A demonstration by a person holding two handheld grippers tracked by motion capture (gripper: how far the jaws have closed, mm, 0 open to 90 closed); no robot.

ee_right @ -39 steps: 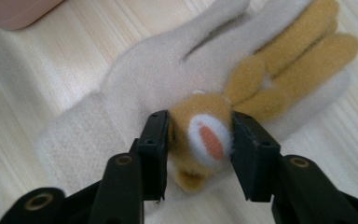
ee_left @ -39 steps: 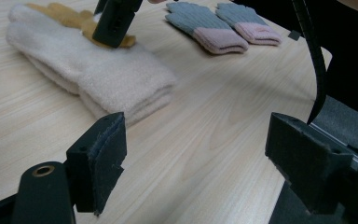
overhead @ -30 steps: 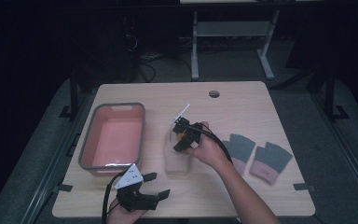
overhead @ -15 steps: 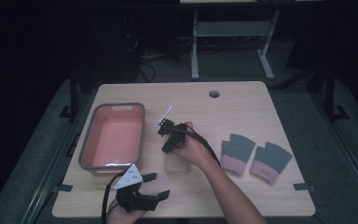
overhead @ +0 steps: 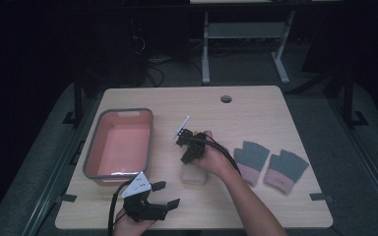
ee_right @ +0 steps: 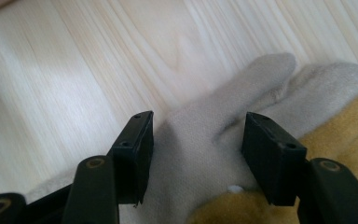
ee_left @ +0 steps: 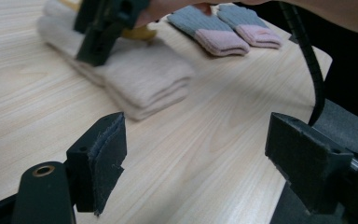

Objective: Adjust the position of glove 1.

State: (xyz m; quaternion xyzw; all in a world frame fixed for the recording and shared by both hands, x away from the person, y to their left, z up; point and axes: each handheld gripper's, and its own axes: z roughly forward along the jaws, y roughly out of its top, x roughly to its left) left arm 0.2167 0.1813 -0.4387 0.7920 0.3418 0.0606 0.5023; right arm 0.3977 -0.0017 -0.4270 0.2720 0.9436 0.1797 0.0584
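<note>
A beige glove (overhead: 194,176) with a mustard-yellow patch (ee_right: 345,126) lies in the middle of the table. My right gripper (overhead: 187,156) points down onto its far end. In the right gripper view the jaws (ee_right: 198,126) stand open astride one beige finger of the glove (ee_right: 205,140); they have just been opening, and the pads do not press on it. My left gripper (overhead: 170,192) rests near the front edge, open and holding nothing. Between its wide jaws (ee_left: 198,135) I see bare wood, with the beige glove (ee_left: 144,79) farther off.
A pink tub (overhead: 150,142) with a grey rim stands at the left of the table. Two grey gloves with pink cuffs (overhead: 248,160) (overhead: 285,169) lie at the right. A cable hole (overhead: 226,99) is near the far edge.
My right gripper swung left toward the tub, then came back right and slightly nearer over the beige glove. The left gripper has stayed put.
</note>
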